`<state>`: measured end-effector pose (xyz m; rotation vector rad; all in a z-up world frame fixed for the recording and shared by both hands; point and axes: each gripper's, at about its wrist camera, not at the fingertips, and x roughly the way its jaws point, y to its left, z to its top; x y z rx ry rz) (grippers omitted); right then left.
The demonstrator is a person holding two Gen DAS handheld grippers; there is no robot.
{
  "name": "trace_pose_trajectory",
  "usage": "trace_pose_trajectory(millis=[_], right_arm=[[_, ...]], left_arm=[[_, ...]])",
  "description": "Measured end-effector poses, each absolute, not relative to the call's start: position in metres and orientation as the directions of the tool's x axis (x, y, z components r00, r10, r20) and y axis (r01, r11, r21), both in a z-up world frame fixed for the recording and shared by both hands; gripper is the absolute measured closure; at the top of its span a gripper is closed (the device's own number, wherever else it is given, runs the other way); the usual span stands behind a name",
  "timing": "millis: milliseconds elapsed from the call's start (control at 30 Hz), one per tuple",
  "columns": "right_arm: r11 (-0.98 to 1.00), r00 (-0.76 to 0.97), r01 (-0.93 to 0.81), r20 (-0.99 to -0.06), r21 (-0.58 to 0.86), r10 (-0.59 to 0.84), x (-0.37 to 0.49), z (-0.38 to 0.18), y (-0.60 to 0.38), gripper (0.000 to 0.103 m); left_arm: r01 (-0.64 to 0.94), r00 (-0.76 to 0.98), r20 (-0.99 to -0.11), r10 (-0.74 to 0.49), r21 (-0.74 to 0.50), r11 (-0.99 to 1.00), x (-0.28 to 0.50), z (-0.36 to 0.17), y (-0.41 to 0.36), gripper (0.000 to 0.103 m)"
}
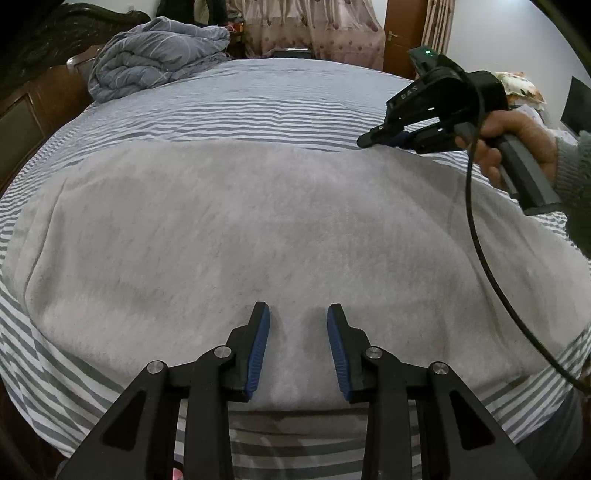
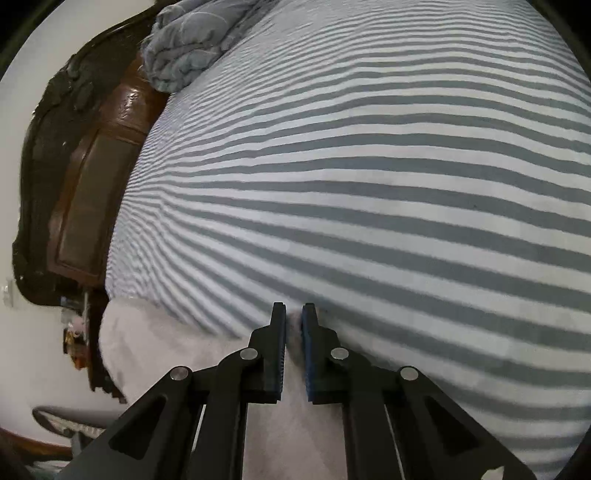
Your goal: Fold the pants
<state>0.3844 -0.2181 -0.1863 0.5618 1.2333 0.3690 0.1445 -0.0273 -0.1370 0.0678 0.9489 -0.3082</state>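
Note:
Light grey pants (image 1: 258, 221) lie spread flat across a bed with a grey-and-white striped sheet (image 1: 258, 107). My left gripper (image 1: 298, 314) is open above the pants' near edge, its blue pads apart with only flat cloth under them. In the left wrist view a hand (image 1: 517, 144) holds my right gripper (image 1: 364, 140) at the pants' far right edge. The right wrist view shows that gripper (image 2: 294, 314) shut, with a small fold of the pale pants (image 2: 166, 350) pinched between its tips where the cloth meets the striped sheet (image 2: 369, 184).
A bunched grey-blue duvet (image 1: 159, 55) sits at the far left corner of the bed by the dark wooden headboard (image 1: 29, 110). The right gripper's black cable (image 1: 476, 236) hangs across the pants' right side. Curtains (image 1: 306, 26) and a door (image 1: 402, 33) stand beyond the bed.

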Motion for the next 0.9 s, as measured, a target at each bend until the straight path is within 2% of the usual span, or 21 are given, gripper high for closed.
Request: trace_pose_trajectory(millis=[100,233,333,467,600,633,667,833,900], right_arm=[[0.817,0.338,0.050,-0.780,0.575,0.528,0.391,-0.175,-0.221,0.097],[0.826,0.401,0.018,-0.761,0.564,0.511,0.384,-0.142,-0.223,0.097],[0.814,0.378,-0.030,-0.748,0.579,0.546,0.369,-0.125,-0.215,0.097],[0.825,0.295,-0.060,-0.780,0.561,0.552,0.348,-0.134,-0.199,0.097],[0.876,0.256,-0.015,-0.845,0.481,0.469,0.346,-0.155,-0.197,0.098],[0.886,0.254,-0.003,-0.857,0.463,0.449,0.347,-0.160,-0.201,0.103],[0.898,0.248,-0.002,-0.870,0.439,0.426,0.351,-0.165,-0.203,0.103],[0.905,0.238,-0.001,-0.879,0.424,0.412,0.358,-0.171,-0.209,0.103],[0.903,0.233,0.001,-0.878,0.429,0.417,0.360,-0.172,-0.213,0.103]], left_arm=[[0.284,0.538,-0.810,-0.236,-0.089,0.955,0.144,-0.137,-0.026,0.069],[0.281,0.542,-0.808,-0.232,-0.086,0.956,0.144,-0.135,-0.028,0.069],[0.296,0.555,-0.792,-0.253,-0.096,0.950,0.139,-0.126,-0.029,0.069],[0.351,0.567,-0.759,-0.321,-0.129,0.927,0.129,-0.109,-0.038,0.069],[0.450,0.513,-0.754,-0.411,-0.171,0.876,0.118,-0.105,-0.058,0.068],[0.468,0.495,-0.758,-0.425,-0.180,0.865,0.117,-0.107,-0.063,0.068],[0.491,0.473,-0.763,-0.440,-0.187,0.851,0.115,-0.110,-0.069,0.068],[0.553,0.349,-0.843,-0.409,-0.167,0.816,0.114,-0.142,-0.089,0.068],[0.584,0.372,-0.838,-0.400,-0.124,0.802,0.107,-0.143,-0.088,0.068]])
